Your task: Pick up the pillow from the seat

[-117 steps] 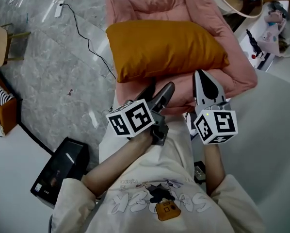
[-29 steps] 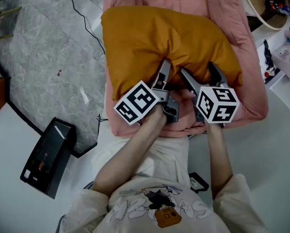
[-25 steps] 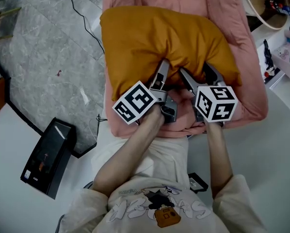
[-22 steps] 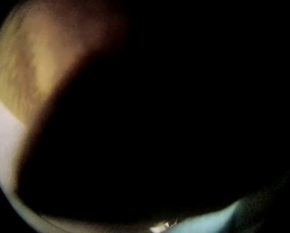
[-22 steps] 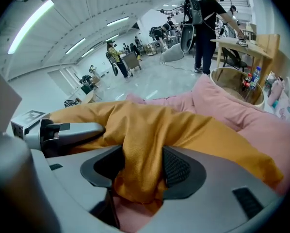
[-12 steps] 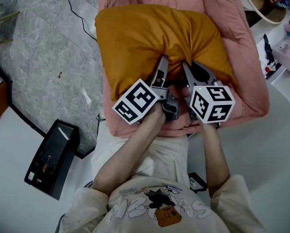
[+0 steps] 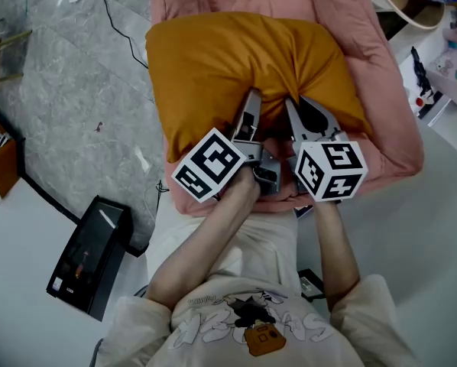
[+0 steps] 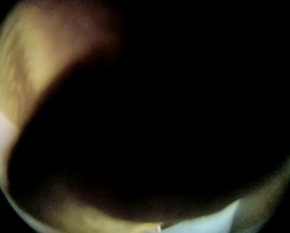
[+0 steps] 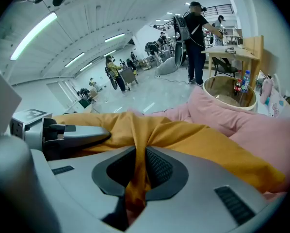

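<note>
**Gripping the pillow's near edge, both tools side by side**

The plump mustard-orange fabric pillow [image 7: 236, 67] lies on the padded pink seat [image 7: 385, 105], filling most of it, with its near edge bunched where the two tools meet it. The right gripper [image 7: 301, 113] has just been closing, and its ribbed pads now pinch a gathered fold of the orange cover between them. That hold is on cloth rather than stuffing, likely because the pillow is too thick to take whole. The left gripper [image 7: 249, 105] sits just beside it, its nose buried in the same edge. Its jaws have also just been closing. Its own camera is smothered by orange cloth and shows mostly darkness, so I cannot tell whether its pads are actually pressing on the fabric. Two holds close together at the front should keep the soft pillow from folding over one pinch as it rises.

Raised pink side bolsters flank the pillow and a back cushion sits behind, so it should come up and toward the person. Off to the side are a black box [image 7: 87, 254] on the grey marbled floor [image 7: 60, 98], a thin black cable [image 7: 121, 25] and a round wooden tub [image 7: 404, 2]. None of them is in the lifting path. People [image 9: 196, 33] stand far across the hall.
</note>
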`<state>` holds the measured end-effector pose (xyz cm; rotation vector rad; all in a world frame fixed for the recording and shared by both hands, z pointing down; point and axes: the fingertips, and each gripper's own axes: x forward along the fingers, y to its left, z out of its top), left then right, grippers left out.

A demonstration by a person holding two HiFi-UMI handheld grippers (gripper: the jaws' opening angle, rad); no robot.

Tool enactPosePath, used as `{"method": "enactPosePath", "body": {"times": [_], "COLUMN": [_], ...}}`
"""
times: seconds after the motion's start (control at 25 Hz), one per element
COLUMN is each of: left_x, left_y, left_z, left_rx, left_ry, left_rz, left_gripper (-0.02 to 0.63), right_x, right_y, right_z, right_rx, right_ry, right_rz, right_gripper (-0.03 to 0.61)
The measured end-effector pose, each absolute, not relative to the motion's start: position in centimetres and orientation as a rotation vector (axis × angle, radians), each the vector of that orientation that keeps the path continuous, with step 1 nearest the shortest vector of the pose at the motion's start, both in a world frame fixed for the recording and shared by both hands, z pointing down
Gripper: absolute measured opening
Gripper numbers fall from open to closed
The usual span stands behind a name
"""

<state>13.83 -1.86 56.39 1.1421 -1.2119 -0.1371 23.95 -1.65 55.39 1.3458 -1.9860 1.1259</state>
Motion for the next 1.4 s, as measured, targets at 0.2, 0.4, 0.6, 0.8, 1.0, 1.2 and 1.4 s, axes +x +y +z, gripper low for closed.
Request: {"method": "enactPosePath", "body": {"times": [0.2, 0.4, 0.6, 0.8, 1.0, 1.2, 1.4], "left_x": [13.6, 13.3, 13.3, 13.3, 12.5, 11.8, 11.0], "left_y": [-2.4, -3.0, -3.8, -4.5, -4.6, -5.1, -5.2], "left_z": [54.7, 53.0, 51.3, 50.2, 48.8, 47.2, 45.8], "left_rx": [1.161, 1.197, 1.244, 1.284, 1.303, 1.327, 1.357], "left_ry": [-1.223, -1.222, -1.201, -1.17, -1.137, -1.089, -1.032], "left_rz": [-0.134, -0.129, -0.128, -0.114, -0.114, -0.116, -0.123], "left_gripper": [0.269, 0.249, 0.245, 0.245, 0.245, 0.245, 0.245], "right_x": [23.9, 23.7, 23.6, 23.6, 22.8, 21.9, 21.1], "right_y": [-1.9, -2.0, -2.4, -2.6, -2.5, -2.6, -2.3], "right_z": [53.7, 52.1, 50.4, 49.2, 47.6, 45.6, 43.9], "right_rx": [1.373, 1.402, 1.454, 1.509, 1.556, 1.621, 1.68], "right_ry": [-2.006, -2.024, -2.039, -2.036, -2.034, -2.026, -2.02], "right_rz": [1.118, 1.107, 1.095, 1.089, 1.077, 1.048, 0.998], "right_gripper": [0.064, 0.064, 0.064, 0.064, 0.064, 0.064, 0.064]}}
